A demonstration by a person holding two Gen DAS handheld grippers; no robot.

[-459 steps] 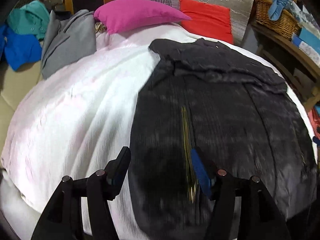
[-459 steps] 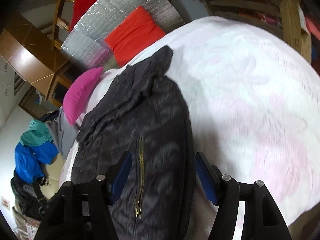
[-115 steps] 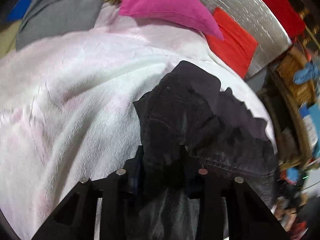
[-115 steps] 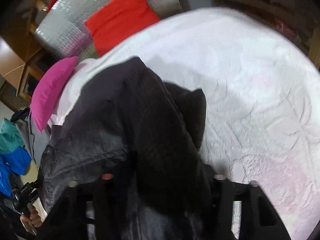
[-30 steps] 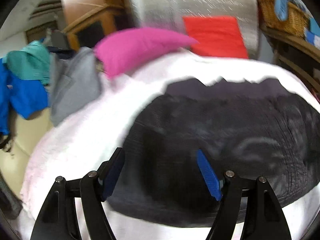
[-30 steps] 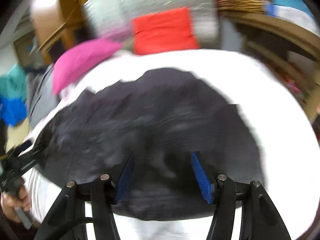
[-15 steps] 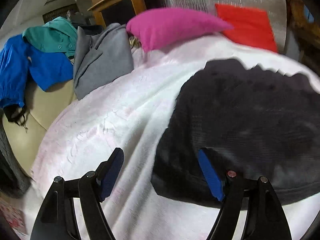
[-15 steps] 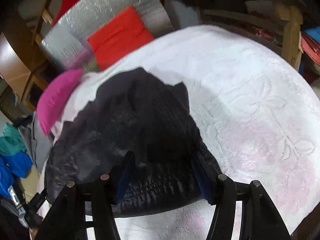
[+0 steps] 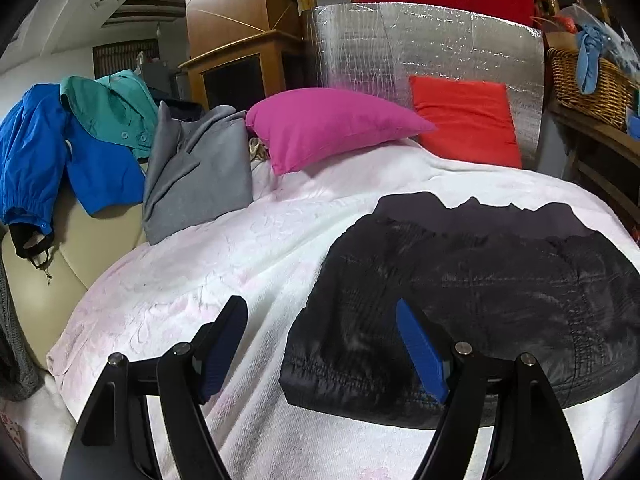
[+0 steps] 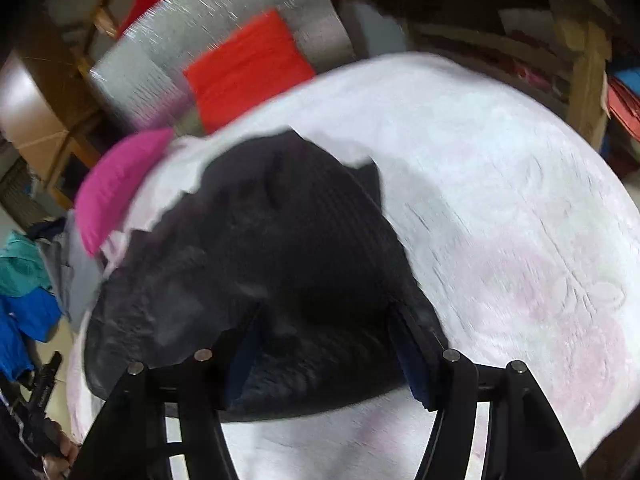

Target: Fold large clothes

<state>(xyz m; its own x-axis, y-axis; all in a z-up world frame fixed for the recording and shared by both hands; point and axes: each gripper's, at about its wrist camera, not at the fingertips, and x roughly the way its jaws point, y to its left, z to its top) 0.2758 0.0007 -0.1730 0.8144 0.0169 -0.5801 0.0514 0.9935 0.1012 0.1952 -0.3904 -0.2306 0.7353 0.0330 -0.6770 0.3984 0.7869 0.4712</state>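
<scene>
White blanket [image 9: 208, 264] carries our folded black jacket [image 9: 472, 292].
Our left gripper [image 9: 320, 344] and right gripper [image 10: 324, 344] hover spread, holding nothing.

Counted: one black folded jacket [image 9: 472, 300], two pillows, pink [image 9: 328, 128] and red [image 9: 464, 120], one wicker basket [image 9: 588, 88], three hung garments.

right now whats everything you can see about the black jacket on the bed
The black jacket is a dark, quilted-looking, slightly shiny garment folded into a compact bundle with a stitched hem along its near edge. It lies flat on the white bedspread. Both grippers are open, the left gripper at its near left corner.
</scene>
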